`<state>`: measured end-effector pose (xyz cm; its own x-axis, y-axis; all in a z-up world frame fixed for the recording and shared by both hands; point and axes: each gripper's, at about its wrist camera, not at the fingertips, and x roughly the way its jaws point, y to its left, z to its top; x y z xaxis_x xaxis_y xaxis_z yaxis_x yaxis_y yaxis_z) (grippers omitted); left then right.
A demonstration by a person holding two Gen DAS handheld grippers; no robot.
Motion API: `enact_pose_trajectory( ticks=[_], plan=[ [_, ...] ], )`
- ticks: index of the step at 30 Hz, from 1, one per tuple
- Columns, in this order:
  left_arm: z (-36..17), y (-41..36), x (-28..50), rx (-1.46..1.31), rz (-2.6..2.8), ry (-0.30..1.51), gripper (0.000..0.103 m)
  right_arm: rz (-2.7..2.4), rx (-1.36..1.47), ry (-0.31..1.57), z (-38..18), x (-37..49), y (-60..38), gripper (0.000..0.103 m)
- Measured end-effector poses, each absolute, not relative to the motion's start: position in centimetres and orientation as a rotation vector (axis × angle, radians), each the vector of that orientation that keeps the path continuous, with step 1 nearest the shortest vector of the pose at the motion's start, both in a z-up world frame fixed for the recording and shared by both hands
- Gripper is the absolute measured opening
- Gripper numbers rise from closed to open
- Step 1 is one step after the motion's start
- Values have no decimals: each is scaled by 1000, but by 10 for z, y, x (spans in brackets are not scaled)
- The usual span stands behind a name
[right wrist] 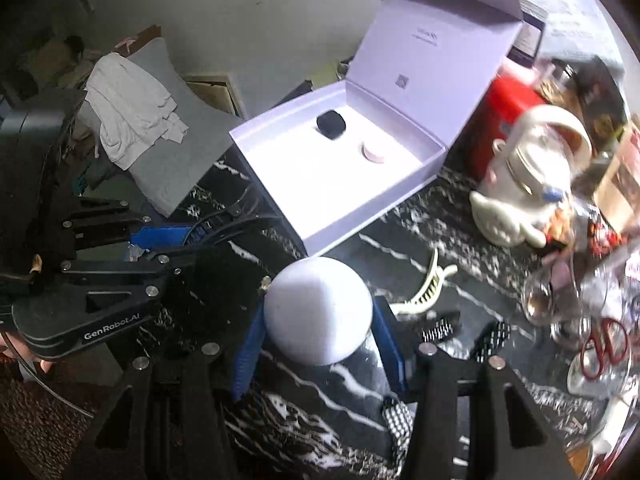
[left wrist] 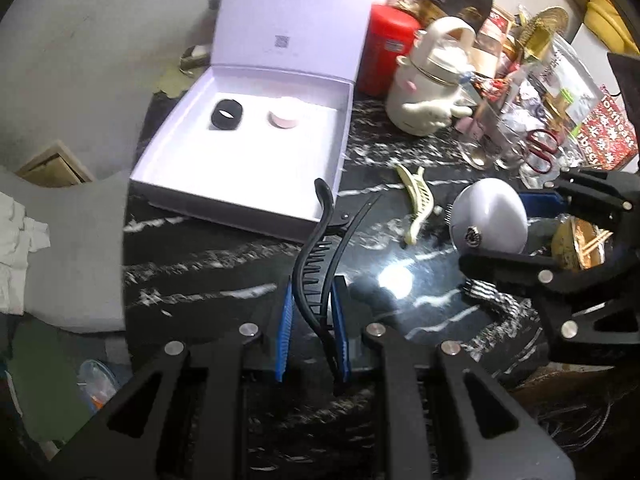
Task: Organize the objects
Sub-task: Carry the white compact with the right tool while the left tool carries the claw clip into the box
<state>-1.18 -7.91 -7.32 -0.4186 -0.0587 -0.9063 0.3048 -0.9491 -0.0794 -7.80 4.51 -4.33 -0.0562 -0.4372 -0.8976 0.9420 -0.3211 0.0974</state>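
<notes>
Left gripper (left wrist: 311, 320): pinches one curved black plastic comb-toothed hair clip (left wrist: 316, 272).
Right gripper (right wrist: 316, 340): clasps one pale lavender, seemingly domed object (right wrist: 318, 310).
Open white cardboard box (left wrist: 168, 152): two items, black ring (left wrist: 227, 114), pink disc (left wrist: 283, 118).
Marble tabletop (left wrist: 224, 256): one cream claw clip (left wrist: 416, 204).

This is a lived-in home, not a workplace. A black marble-patterned tabletop (left wrist: 224, 264) is crowded with a cream kettle (left wrist: 430, 88), a red canister (left wrist: 386, 48), snack packets and scissors (left wrist: 540, 150). Crumpled laundry (right wrist: 132, 108) lies on a grey chair (right wrist: 176, 160).
</notes>
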Motion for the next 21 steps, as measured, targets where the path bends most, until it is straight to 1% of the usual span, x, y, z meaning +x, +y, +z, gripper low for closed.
enact_pose_trajectory(
  ticks=[9,14,17,21],
  plan=[
    [-75,-116,-34,1542,-2435,353,18,-1588,1104,675,-49,-90,11,53],
    [-82,-137,-50,1559,-2415,364,18,-1578,1122,663,-58,-103,-11,53],
    [-87,-153,-59,1564,-2406,418,18,-1576,1117,678,-64,-112,-28,53],
    [-94,-168,-72,1565,-2387,406,18,-1575,1112,669,-70,-124,-48,53]
  ],
)
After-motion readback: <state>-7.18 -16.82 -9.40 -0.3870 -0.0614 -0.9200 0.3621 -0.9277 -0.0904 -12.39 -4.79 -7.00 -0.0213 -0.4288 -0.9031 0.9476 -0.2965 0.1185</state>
